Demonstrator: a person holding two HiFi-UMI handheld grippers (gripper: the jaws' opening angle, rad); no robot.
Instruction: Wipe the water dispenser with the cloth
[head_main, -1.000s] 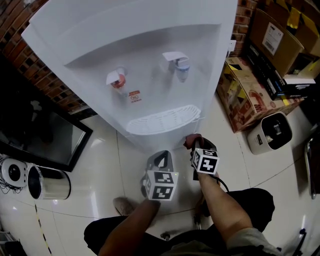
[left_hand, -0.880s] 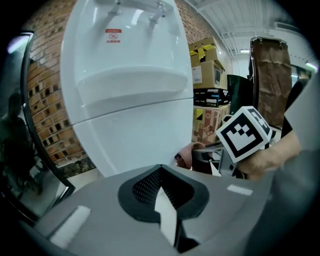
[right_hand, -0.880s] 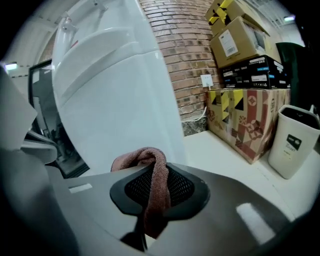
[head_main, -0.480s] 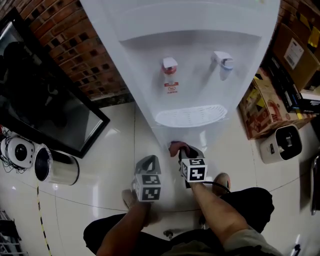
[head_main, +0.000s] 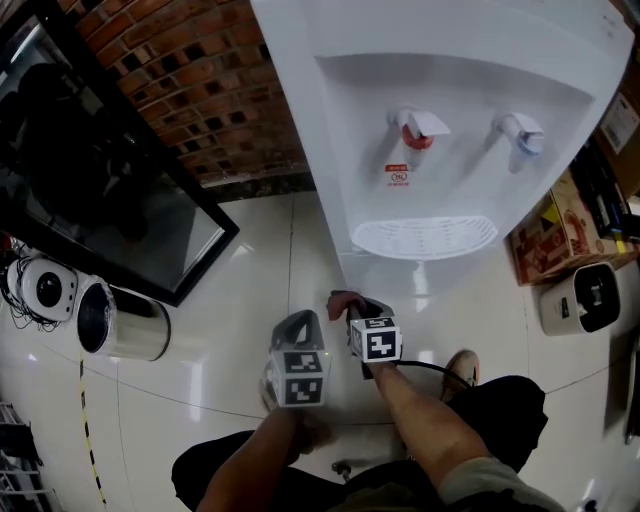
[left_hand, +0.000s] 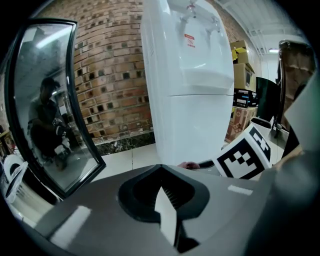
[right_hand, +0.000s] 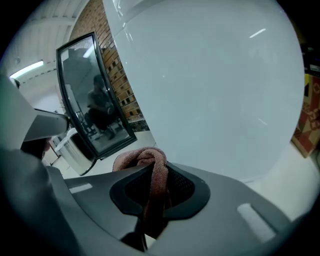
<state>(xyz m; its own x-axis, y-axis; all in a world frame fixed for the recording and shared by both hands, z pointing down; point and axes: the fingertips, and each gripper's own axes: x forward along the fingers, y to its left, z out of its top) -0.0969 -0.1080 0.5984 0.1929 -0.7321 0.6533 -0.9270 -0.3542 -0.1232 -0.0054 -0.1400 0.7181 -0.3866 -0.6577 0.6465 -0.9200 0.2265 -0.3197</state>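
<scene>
Before the water dispenser (head_main: 470, 100), right gripper (head_main: 357, 308) tight on the cloth (right_hand: 153, 172), left gripper (left_hand: 167, 212) with jaws together.

Head view: overhead, looks steeply down, water dispenser (head_main: 450, 120) at 1 o'clock, black-framed panel (head_main: 120, 200) at 10. Left gripper view: low, near floor (left_hand: 120, 155), faces dispenser at 12, moderately near. Right gripper view: low, very close, dispenser fills 12 to 3. All three share dispenser and panel.

The white water dispenser (head_main: 345, 120) stands upright, with a red tap (head_main: 415, 128) and a blue tap (head_main: 522, 135) above its grated drip tray (head_main: 425, 237). The pinkish-brown cloth (head_main: 342, 299) is bunched and pinched in the right gripper (head_main: 352, 306), just before the dispenser's lower front.
</scene>
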